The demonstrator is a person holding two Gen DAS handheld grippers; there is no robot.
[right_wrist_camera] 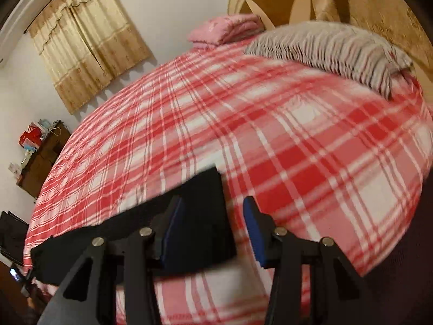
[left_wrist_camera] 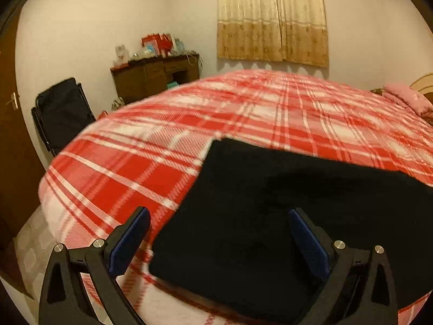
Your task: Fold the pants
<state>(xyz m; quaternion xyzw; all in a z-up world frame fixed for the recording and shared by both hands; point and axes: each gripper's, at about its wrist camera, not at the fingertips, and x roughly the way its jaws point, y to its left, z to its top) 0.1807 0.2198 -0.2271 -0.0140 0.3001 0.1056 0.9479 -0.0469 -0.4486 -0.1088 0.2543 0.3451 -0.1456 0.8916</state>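
Note:
The black pants [left_wrist_camera: 270, 216] lie folded flat in a rectangle on the red plaid bed cover [left_wrist_camera: 243, 108], near the bed's front edge. My left gripper [left_wrist_camera: 219, 222] is open and empty, above the pants' left end, its blue pads wide apart. In the right wrist view the pants [right_wrist_camera: 200, 216] show as a dark slab at lower left. My right gripper [right_wrist_camera: 213, 216] is open and empty over the pants' right end, its left pad [right_wrist_camera: 173, 233] above the cloth and its right pad [right_wrist_camera: 253, 230] above the cover.
A grey striped pillow [right_wrist_camera: 338, 51] and a folded pink blanket [right_wrist_camera: 224, 29] lie by the headboard [right_wrist_camera: 273, 0]. A wooden dresser [left_wrist_camera: 154, 75] with clutter, a black folding chair [left_wrist_camera: 62, 111] and a door [left_wrist_camera: 10, 103] stand left of the bed. Curtains [left_wrist_camera: 270, 19] hang behind.

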